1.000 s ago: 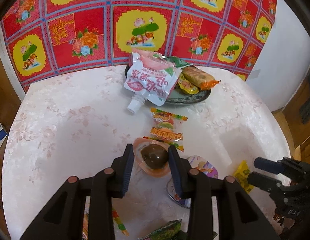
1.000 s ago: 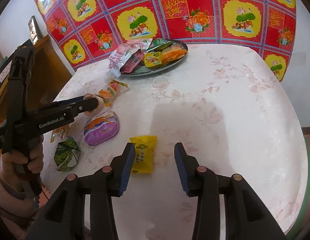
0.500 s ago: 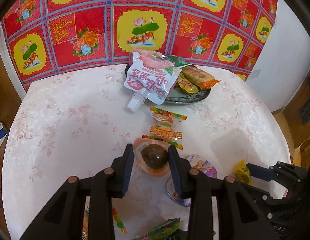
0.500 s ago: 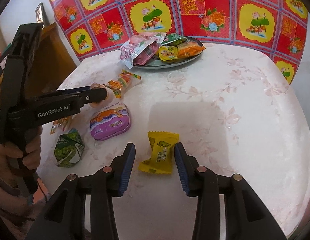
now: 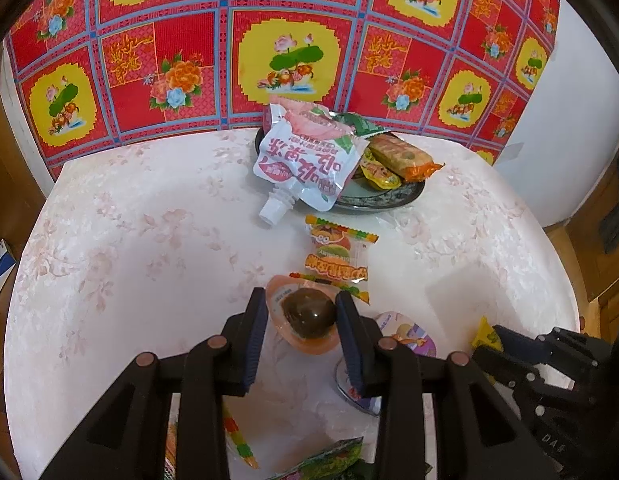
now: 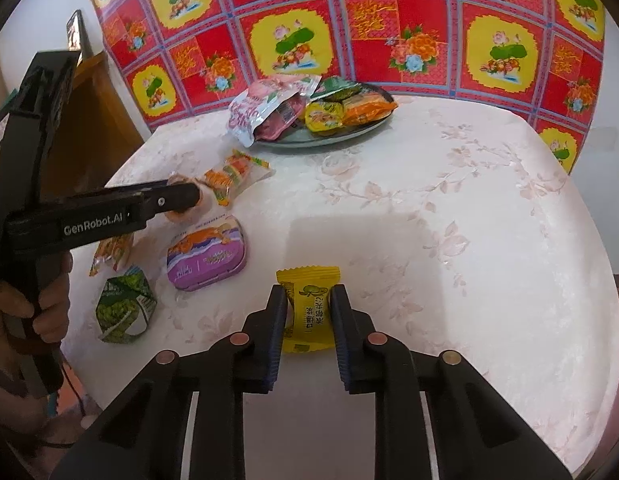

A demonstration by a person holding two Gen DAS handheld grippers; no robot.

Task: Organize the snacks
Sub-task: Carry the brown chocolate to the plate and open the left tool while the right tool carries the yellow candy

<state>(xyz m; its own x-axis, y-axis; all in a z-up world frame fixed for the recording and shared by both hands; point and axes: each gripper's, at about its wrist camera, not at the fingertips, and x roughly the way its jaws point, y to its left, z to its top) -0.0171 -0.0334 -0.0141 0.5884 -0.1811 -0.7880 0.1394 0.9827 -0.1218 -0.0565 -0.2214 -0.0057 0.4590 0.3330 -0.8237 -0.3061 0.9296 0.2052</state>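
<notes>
My right gripper [image 6: 308, 312] has just been closing and now clamps the yellow candy packet [image 6: 310, 307], both pads pressed against its sides on the table [image 6: 449, 240]. My left gripper [image 5: 301, 318] grips the peach jelly cup [image 5: 305, 322], pads tight on its rim. From that cup, the striped gummy packet [image 5: 336, 254] lies at twelve o'clock, touching it, and the purple tub [image 6: 207, 258] sits at five o'clock. Farther toward twelve, the plate [image 5: 385, 198] holds a white spout pouch [image 5: 309, 160], its cap hanging over the rim, and an orange wrapper [image 5: 405, 156]. A green packet [image 6: 125, 306] rests near my hand [image 6: 45, 308].
</notes>
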